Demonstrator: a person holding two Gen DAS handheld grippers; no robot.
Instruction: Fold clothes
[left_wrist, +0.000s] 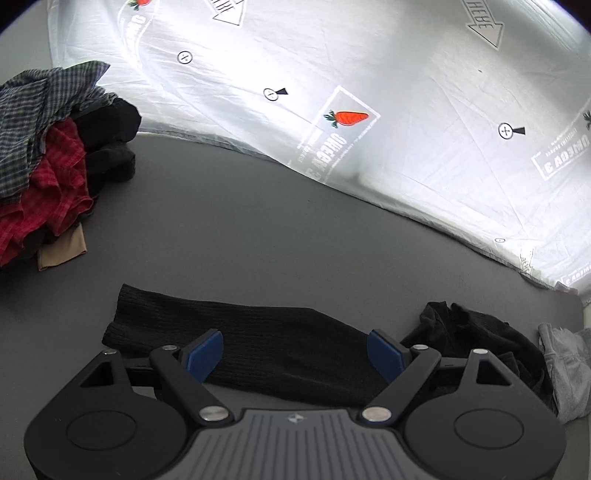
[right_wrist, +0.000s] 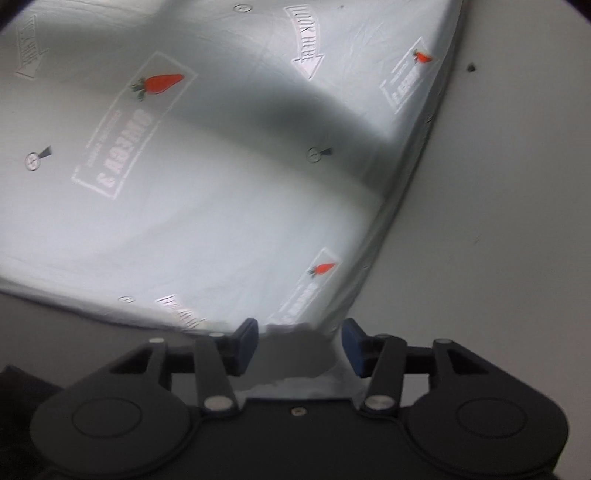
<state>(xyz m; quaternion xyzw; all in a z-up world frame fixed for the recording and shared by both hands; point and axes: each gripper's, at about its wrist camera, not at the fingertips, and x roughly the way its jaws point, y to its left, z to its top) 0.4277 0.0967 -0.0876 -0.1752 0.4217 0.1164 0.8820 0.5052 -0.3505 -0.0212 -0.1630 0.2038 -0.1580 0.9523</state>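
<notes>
A black ribbed garment (left_wrist: 236, 332) lies flat on the grey table (left_wrist: 240, 221), folded into a long strip. My left gripper (left_wrist: 295, 350) is open just above it, with one blue pad (left_wrist: 205, 350) on each side of the strip. A crumpled black garment (left_wrist: 476, 336) lies to its right. My right gripper (right_wrist: 299, 343) is open and empty, held over the table edge near the corner of a white printed sheet (right_wrist: 203, 177).
A pile of checked, red plaid and black clothes (left_wrist: 51, 155) sits at the left. A grey garment (left_wrist: 565, 365) lies at the right table edge. The white sheet with carrot prints (left_wrist: 369, 92) hangs along the back. A pale wall (right_wrist: 498, 221) is on the right.
</notes>
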